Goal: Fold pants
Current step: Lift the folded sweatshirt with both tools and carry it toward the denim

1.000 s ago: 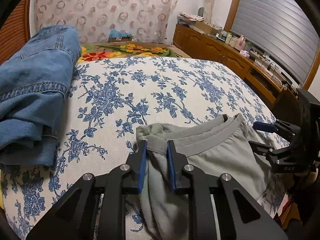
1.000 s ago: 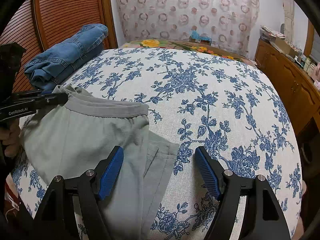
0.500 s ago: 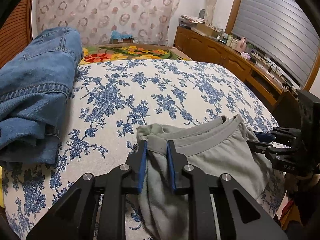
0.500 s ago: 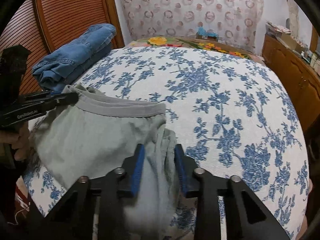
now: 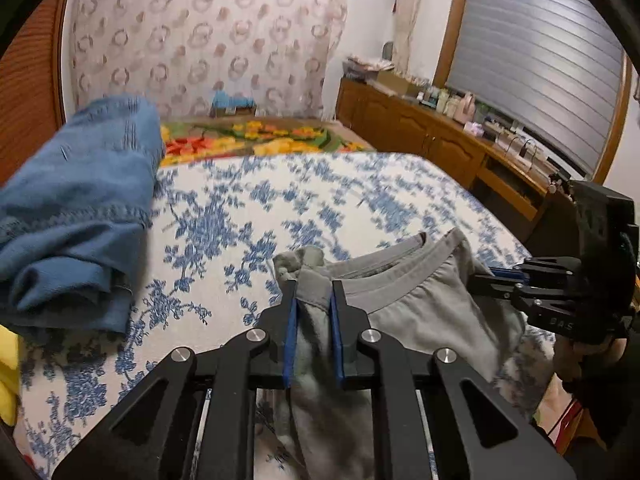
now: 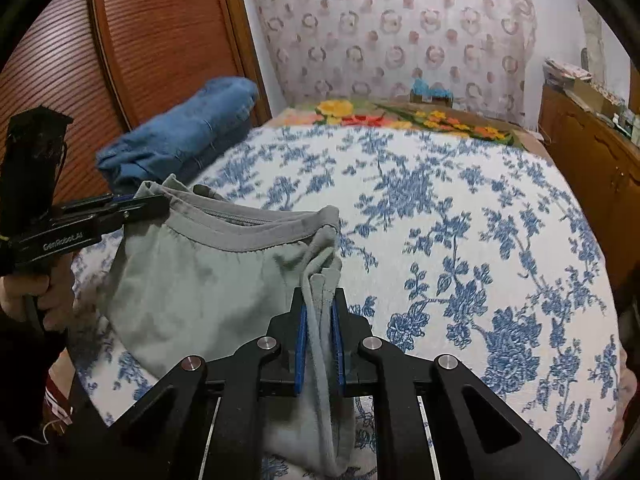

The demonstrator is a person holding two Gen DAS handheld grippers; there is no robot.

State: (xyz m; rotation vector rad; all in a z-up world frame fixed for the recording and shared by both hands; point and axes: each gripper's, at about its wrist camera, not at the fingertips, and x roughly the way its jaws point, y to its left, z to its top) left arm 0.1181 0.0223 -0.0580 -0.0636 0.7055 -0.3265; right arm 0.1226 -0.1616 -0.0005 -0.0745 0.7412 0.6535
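Grey-green pants (image 5: 424,304) with a darker grey waistband (image 6: 240,236) hang between my two grippers above the near edge of the bed. My left gripper (image 5: 313,286) is shut on the left end of the waistband. It also shows at the left of the right wrist view (image 6: 158,204). My right gripper (image 6: 320,300) is shut on the pants at the right side, just below the waistband. It shows at the right of the left wrist view (image 5: 486,278). The lower part of the pants hangs out of sight.
The bed (image 6: 460,220) has a white cover with blue flowers. A pile of folded blue jeans (image 5: 76,208) lies at its left side, also in the right wrist view (image 6: 180,136). A wooden sideboard (image 5: 440,140) with small items stands on the right.
My right gripper went from open to shut on the right side of the pants. Both grippers have lifted the waistband off the bed.
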